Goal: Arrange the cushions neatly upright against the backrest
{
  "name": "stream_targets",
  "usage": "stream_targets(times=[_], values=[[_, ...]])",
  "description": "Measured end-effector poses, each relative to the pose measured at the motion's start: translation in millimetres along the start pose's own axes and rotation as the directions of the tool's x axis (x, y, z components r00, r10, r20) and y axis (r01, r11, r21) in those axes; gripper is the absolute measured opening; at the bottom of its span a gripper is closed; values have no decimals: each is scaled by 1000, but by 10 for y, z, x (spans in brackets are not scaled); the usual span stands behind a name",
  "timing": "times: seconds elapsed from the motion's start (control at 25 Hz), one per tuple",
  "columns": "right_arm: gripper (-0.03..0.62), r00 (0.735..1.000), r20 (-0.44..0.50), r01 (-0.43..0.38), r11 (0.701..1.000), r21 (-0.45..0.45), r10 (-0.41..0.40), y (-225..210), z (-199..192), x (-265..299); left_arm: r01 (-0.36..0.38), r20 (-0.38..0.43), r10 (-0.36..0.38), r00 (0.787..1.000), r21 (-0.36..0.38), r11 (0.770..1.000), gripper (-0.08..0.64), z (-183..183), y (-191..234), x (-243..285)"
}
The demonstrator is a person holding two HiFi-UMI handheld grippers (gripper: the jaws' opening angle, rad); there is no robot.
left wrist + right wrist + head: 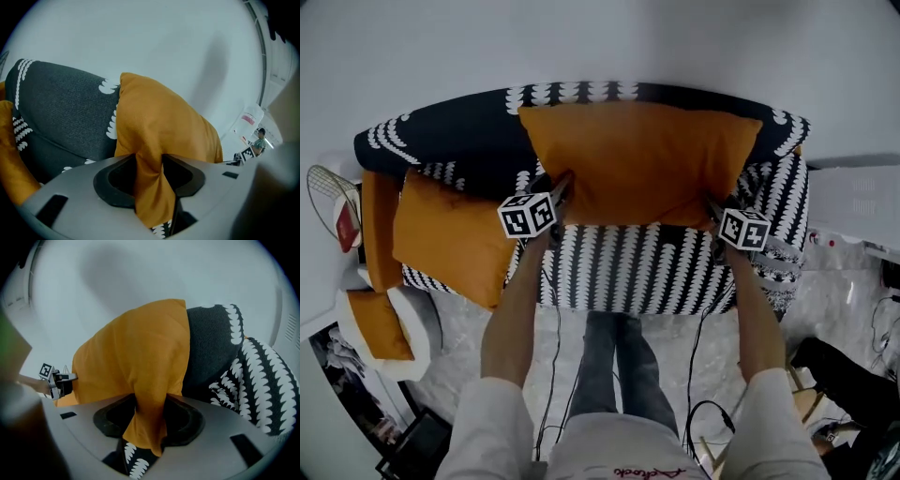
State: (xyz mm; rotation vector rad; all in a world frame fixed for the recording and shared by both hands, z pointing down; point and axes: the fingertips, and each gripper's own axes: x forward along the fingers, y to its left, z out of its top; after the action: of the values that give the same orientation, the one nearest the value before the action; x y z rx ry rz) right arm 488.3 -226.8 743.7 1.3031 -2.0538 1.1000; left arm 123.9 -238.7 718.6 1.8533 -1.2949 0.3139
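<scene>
A large orange cushion [637, 159] stands upright against the backrest [469, 136] of a black-and-white patterned sofa [647, 267]. My left gripper [562, 186] is at its lower left corner and my right gripper [713, 208] is at its lower right corner. In the left gripper view the cushion [159, 126] has its corner fabric bunched between the jaws of that gripper [150, 174]. In the right gripper view the cushion [140, 352] is pinched the same way by that gripper [149, 414]. A second orange cushion [450, 234] leans at the sofa's left end.
Another orange cushion [381, 225] stands over the left armrest, and a smaller one [380, 323] lies on a white stool [417, 349]. A wire basket [326, 192] sits far left. Cables [555, 375] run over the floor by the person's legs. A white unit [858, 202] stands at the right.
</scene>
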Motion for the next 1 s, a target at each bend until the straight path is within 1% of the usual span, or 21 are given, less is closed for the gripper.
stream_targets(times=[0.08,0.2,0.32,0.44,0.52,0.56,0.68,0.76,0.88,1.0], values=[[199,1000,-18,24,1000,-3,-24,-67,-123,123,-2,-6,2,1000,6,1000,186,-68,73,83],[227,999,26,39,999,20,-40,-144,-177,198,8,15,-8,1000,12,1000,195,-94,126,140],[258,998,38,56,998,4,-57,-182,-206,213,2,28,-3,1000,14,1000,216,-121,171,153],[303,996,35,86,996,0,-86,-202,-230,187,-37,30,37,999,26,999,260,-135,229,105],[331,994,41,98,995,9,-98,-222,-248,123,-49,32,48,998,27,998,295,-155,223,47],[333,994,44,98,995,16,-99,-227,-281,80,-48,29,47,998,30,998,316,-185,204,17],[333,995,36,94,995,20,-95,-194,-447,-69,-46,4,45,999,47,998,316,-319,138,-86],[333,995,29,97,995,14,-97,-159,-516,-151,-40,3,40,999,47,998,316,-348,76,-159],[333,995,37,90,996,19,-91,-65,-529,-256,-28,3,28,1000,68,997,316,-377,-43,-253],[330,997,54,55,998,20,-56,71,-515,-368,-11,7,10,1000,90,996,314,-428,-172,-368]])
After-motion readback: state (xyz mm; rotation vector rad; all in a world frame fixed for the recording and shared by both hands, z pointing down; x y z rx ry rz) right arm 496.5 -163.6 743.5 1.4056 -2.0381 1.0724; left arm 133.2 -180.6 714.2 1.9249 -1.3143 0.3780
